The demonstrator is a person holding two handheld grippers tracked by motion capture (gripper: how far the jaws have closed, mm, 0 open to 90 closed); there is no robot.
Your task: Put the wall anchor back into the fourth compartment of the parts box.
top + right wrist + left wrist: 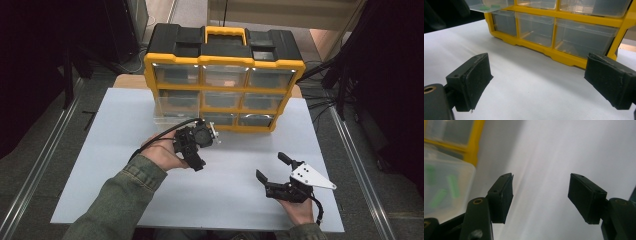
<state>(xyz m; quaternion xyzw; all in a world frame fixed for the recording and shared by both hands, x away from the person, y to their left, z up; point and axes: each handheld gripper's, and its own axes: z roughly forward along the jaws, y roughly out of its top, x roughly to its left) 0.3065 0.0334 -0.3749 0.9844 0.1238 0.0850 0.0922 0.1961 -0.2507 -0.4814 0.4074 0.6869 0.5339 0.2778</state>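
A yellow and black organiser case point(223, 75) with clear drawers stands upright at the far side of the white table point(100, 165). One clear drawer point(172, 111), from the left column of the case, is pulled out toward the person; in the left gripper view it shows at the left edge, with small green parts point(442, 188) lying inside.

The left gripper point(202, 137) sits just in front of that pulled-out drawer, held in the person's left hand point(162, 152) with a denim sleeve point(125, 200) behind it. In its own view the jaws stand spread wide apart with nothing between them, over the bare white tabletop, and the drawer lies just beside the left jaw; whether they touch cannot be told.

The right gripper point(272, 167) rests low over the table near the right front edge, well apart from the case, with its grey three-cornered plate point(311, 176) on top. Its jaws are also spread wide and hold nothing; its own view looks between them toward the lower drawers of the case.
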